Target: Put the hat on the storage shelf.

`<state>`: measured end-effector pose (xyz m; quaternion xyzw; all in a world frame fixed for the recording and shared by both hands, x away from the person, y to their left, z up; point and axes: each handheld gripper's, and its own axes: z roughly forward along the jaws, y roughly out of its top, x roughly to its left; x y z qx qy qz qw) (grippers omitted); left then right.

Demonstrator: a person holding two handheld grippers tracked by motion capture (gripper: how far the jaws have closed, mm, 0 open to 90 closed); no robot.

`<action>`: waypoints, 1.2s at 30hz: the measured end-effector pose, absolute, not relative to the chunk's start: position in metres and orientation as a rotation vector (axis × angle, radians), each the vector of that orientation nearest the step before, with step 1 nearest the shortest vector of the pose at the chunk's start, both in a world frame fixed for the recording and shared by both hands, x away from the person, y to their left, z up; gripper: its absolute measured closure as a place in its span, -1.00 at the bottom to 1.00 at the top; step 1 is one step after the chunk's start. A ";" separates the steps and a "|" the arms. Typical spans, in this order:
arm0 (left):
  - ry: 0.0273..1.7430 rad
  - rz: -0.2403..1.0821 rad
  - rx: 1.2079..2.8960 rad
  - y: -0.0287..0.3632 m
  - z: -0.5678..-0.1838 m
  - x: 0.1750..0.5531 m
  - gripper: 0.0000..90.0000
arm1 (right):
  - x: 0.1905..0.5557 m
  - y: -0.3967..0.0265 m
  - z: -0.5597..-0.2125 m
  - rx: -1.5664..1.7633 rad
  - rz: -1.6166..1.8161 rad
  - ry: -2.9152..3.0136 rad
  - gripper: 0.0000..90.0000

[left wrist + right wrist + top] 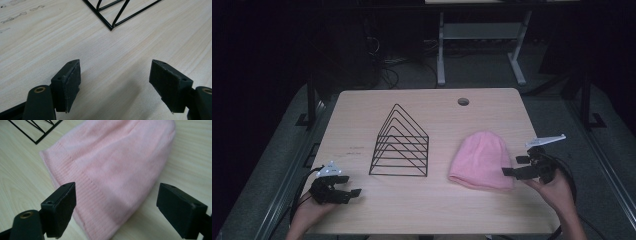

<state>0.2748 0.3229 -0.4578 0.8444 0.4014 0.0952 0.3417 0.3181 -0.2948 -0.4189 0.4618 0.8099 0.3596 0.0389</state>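
Observation:
A pink knit beanie [481,159] lies flat on the wooden table [427,107], right of centre; its ribbed brim [82,195] faces the near edge. My right gripper [518,166] hovers at the beanie's right side, open, jaws wide apart over the brim [116,212] with nothing gripped. A black wire file rack [401,144] with triangular dividers stands in the middle of the table. My left gripper [347,189] rests near the front left corner, open and empty, with the rack's corner [111,25] ahead of it.
A round cable hole [463,101] sits near the table's far edge. Faint pencil marks [356,151] lie left of the rack. Beyond the table are a white desk frame [482,45] and cables on a dark floor.

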 end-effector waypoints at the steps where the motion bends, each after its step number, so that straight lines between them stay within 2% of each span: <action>1: 1.044 0.248 2.196 0.323 -0.458 0.275 -0.44 | 0.321 -0.294 -0.418 1.414 1.097 2.490 -0.66; 21: 1.056 0.233 2.186 0.325 -0.459 0.277 -0.44 | 0.384 -0.290 -0.405 1.437 1.020 2.561 -0.64; 36: 1.063 0.226 2.181 0.325 -0.459 0.279 -0.44 | 0.429 -0.271 -0.414 1.470 0.925 2.635 -0.46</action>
